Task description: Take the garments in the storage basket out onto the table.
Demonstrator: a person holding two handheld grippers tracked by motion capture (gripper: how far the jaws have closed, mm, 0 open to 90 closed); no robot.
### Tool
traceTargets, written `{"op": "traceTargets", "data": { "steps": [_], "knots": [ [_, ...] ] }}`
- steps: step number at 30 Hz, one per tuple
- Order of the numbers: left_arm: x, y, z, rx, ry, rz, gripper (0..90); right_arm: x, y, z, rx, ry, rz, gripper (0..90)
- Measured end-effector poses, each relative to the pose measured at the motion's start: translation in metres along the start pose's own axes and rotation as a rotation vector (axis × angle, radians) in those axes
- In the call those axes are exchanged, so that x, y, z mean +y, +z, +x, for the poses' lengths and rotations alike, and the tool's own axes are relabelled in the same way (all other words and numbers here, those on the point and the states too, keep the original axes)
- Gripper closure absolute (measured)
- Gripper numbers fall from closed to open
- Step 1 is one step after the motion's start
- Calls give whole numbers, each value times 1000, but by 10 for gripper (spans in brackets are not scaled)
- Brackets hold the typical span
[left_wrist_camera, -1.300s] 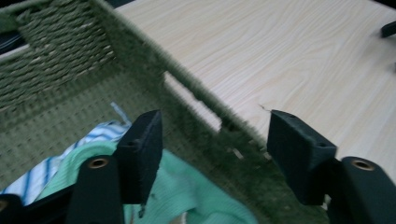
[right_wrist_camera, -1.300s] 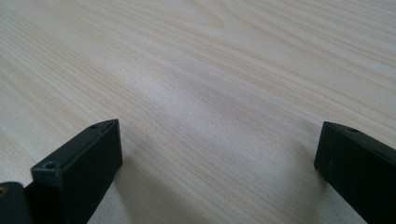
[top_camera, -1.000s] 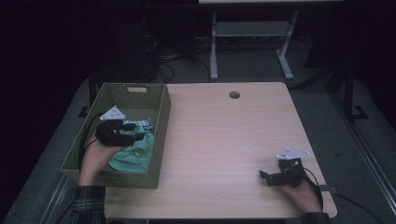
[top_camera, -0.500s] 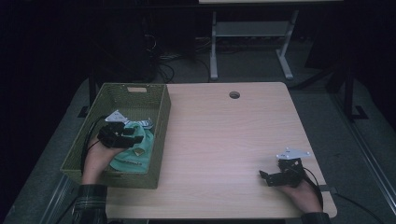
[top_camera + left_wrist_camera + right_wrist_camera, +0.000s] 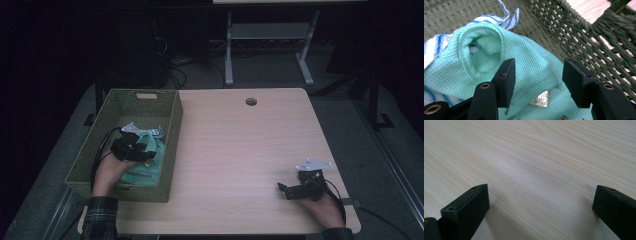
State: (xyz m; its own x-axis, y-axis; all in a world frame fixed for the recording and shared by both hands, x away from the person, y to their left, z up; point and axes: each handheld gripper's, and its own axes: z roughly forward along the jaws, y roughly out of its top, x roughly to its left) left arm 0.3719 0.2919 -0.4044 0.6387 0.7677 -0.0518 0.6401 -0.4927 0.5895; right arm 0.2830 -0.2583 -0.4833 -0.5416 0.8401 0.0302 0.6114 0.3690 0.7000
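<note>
Left tongs [image 5: 537,82] lower over crumpled mint towel [image 5: 531,62]

The striped cloth [image 5: 434,47] is mostly hidden under the green towel [image 5: 529,67]. The words on the towel's tag [image 5: 541,98] are too small to read.

We see the high view dim, the room behind nearly black, the counter [image 5: 240,150] lit softly from above. In the left tool view the cloth [image 5: 529,75] is bright and sharp; the near jaws blur slightly. In the right tool view the wood glares pale, soft shadows under the jaws, the far grain out of focus.
</note>
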Motion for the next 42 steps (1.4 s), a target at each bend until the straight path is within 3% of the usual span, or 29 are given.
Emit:
{"op": "traceTargets", "data": {
  "steps": [15,23,28,32,36,39,42],
  "knots": [
    [1,13,-5,6,20,102,410,0,0,0,0,0,0,6],
    [0,15,-5,-10,22,140,561,0,0,0,0,0,0,7],
    [0,14,-3,-21,-3,159,729,0,0,0,0,0,0,6],
    [1,13,-1,-28,-38,159,823,0,0,0,0,0,0,7],
    [1,11,0,-34,-45,156,830,0,0,0,0,0,0,6],
    [1,8,0,-31,-64,128,830,0,0,0,0,0,0,6],
    [1,3,3,-54,-76,93,830,0,0,0,0,0,0,6]
  ]
}}
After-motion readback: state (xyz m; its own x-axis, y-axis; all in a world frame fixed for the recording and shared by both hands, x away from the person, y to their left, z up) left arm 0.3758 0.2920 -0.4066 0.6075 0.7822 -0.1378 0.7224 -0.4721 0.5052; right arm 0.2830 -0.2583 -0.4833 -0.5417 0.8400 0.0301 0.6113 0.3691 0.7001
